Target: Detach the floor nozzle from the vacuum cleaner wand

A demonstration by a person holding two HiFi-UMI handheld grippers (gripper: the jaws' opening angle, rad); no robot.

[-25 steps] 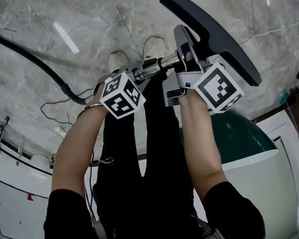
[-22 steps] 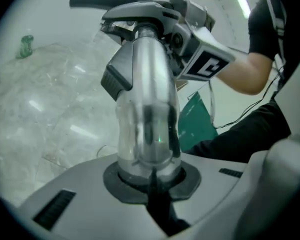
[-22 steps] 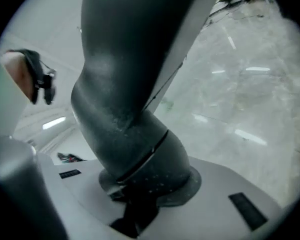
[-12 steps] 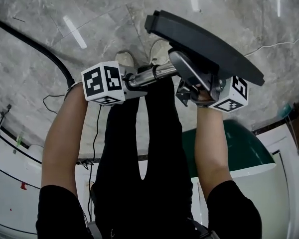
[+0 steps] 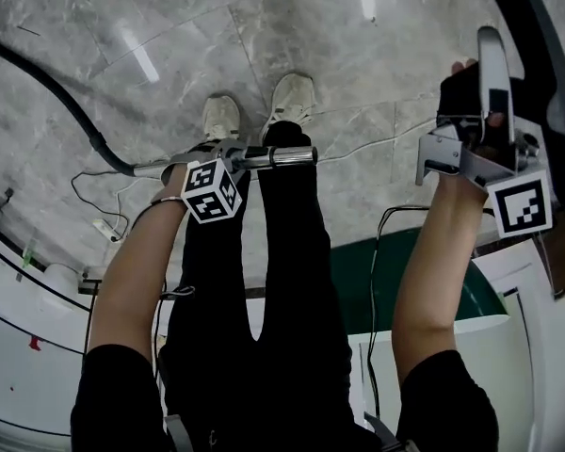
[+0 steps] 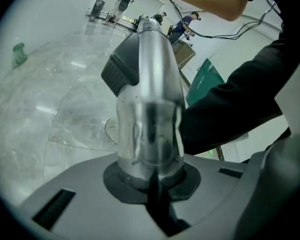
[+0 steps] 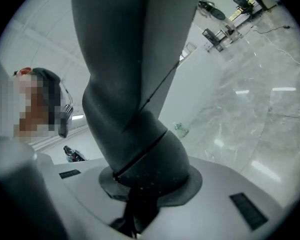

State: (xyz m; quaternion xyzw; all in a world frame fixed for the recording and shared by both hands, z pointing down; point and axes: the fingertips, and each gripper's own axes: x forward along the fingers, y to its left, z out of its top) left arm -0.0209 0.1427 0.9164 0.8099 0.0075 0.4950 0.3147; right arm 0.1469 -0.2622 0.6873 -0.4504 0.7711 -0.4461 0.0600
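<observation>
Floor nozzle (image 5: pixel 544 73) pinched by right claw (image 7: pixel 145 184), wand (image 5: pixel 282 156) pinched by left claw (image 6: pixel 152 179), well apart.

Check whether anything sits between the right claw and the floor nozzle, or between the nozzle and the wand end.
Nothing visible does. The right claw is shut directly on the neck of the dark grey plastic floor nozzle. The left claw is shut on the shiny chrome wand tube. Only an open gap separates wand end and nozzle.

Head view: floor nozzle (image 5: pixel 544 64) ran off the top-right edge, hose (image 5: pixel 49 90) off the left edge, jaws of the left gripper (image 5: pixel 228 162) on the wand (image 5: pixel 282 156) sat hidden behind its marker cube (image 5: pixel 212 191); right gripper view cropped the nozzle's upper body.
</observation>
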